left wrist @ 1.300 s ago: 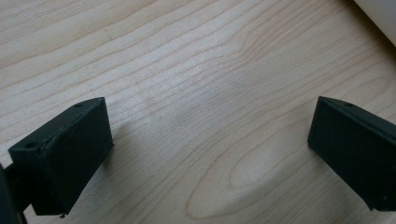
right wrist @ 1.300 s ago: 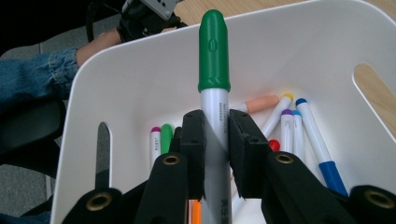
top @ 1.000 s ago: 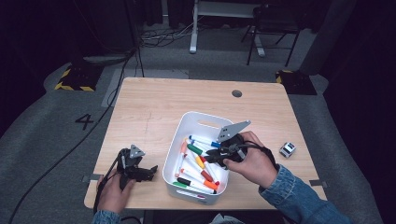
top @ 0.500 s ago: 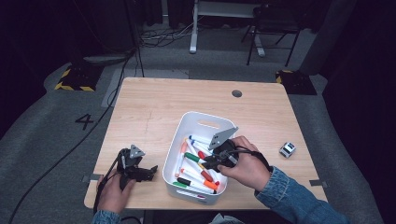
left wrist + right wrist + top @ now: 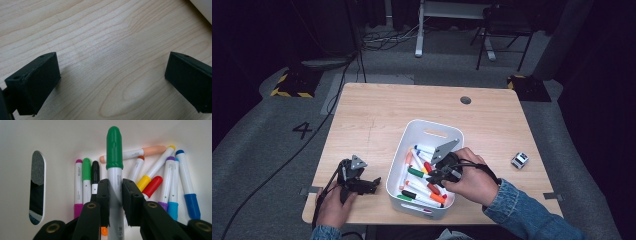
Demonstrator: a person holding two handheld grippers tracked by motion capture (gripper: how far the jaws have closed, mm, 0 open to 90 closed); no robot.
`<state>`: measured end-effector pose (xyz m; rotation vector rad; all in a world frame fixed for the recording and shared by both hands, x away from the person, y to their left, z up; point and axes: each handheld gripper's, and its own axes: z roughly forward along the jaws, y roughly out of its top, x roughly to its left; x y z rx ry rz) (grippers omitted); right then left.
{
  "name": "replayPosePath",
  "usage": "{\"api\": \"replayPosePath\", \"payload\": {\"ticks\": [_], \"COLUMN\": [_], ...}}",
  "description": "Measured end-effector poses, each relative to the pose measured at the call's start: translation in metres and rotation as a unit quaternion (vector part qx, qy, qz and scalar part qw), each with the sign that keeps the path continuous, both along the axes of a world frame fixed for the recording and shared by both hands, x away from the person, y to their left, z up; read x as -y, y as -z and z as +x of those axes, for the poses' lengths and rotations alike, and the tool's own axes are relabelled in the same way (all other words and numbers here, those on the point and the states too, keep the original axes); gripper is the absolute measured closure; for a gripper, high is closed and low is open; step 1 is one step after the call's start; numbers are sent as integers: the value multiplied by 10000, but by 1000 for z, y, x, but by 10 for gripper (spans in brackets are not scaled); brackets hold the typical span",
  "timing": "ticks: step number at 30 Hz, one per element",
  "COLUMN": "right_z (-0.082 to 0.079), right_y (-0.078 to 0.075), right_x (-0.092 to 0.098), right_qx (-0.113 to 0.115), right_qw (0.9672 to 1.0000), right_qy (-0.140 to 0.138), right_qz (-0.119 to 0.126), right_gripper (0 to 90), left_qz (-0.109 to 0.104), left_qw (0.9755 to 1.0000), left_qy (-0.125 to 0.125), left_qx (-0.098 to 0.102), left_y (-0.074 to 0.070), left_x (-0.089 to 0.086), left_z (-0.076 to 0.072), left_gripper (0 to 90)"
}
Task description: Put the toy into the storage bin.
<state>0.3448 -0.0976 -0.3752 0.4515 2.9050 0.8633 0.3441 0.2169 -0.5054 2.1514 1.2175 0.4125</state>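
From above, your right gripper [image 5: 430, 176] sits inside the white bin [image 5: 422, 131], down among the markers [image 5: 416, 173]. Your left gripper [image 5: 374, 183] rests on the wooden table [image 5: 377, 110], just beside the bin's outer wall.

In your left gripper view, the two black jaws stand wide apart with bare table [image 5: 107, 65] between them.

In your right gripper view, your right gripper [image 5: 115, 195] is clamped on a green-capped marker [image 5: 114, 150]. Its cap points away from you, past the jaws. More markers lie just behind it on both sides.
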Motion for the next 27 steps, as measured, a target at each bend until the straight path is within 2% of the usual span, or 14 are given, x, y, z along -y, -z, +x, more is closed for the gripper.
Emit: {"api": "replayPosePath", "payload": {"ticks": [7,8,11,13,19,21,27], "right_z": [-1,-1,-3,-2,1,2,7], "right_y": [5,5,4,1,-9,-15,-23], "right_x": [-4,-4,-3,1,13,23,40], "right_qx": [-77,-81,29,113,346,382,488], "right_qw": [9999,10000,9998,9993,9971,9951,9921], "right_qy": [-38,-33,36,66,210,348,543], "right_qz": [-62,25,168,352,638,847,1018], "right_gripper": [754,644,537,480,414,393,372], "left_qz": [-1,-1,6,4,3,5,2], "left_qw": [10000,10000,10000,10000,10000,10000,10000], "left_qy": [-4,-2,-10,-13,-12,-6,-12], "left_qx": [1,0,5,6,4,5,3], "left_y": [0,0,0,0,0,0,0], "left_x": [0,0,0,0,0,0,0], "left_z": [0,0,0,0,0,0,0], "left_gripper": [1,1,1,1,1,1,1]}}
